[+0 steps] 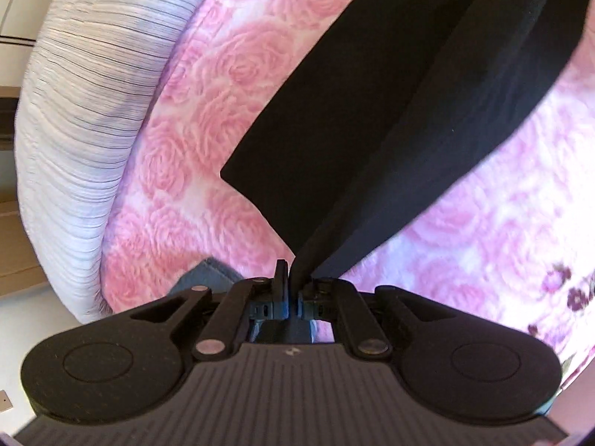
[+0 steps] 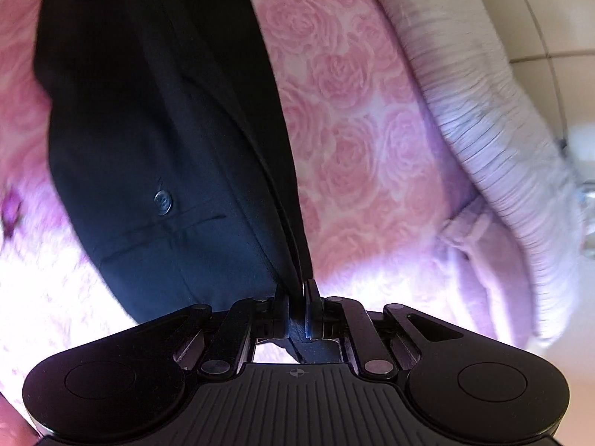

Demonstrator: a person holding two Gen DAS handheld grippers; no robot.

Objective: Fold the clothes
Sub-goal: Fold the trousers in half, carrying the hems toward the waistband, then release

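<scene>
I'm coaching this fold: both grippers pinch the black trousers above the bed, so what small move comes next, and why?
Probably lower both ends onto the pink rose blanket. The left gripper and right gripper are shut on the black trousers, which hang doubled, not laid flat.

Black trousers [image 1: 390, 111] cut off by the top edge in both wrist views, far end unseen; near edge swallowed between the shut left gripper [image 1: 292, 278] and right gripper [image 2: 297, 297]. Pink rose blanket [image 2: 353, 130] partly covered beneath, smeared by motion at far left. Dark purple print [image 1: 572, 293] at right too blurred to read. Shiny object [image 2: 585, 200] at right edge unidentifiable.
</scene>
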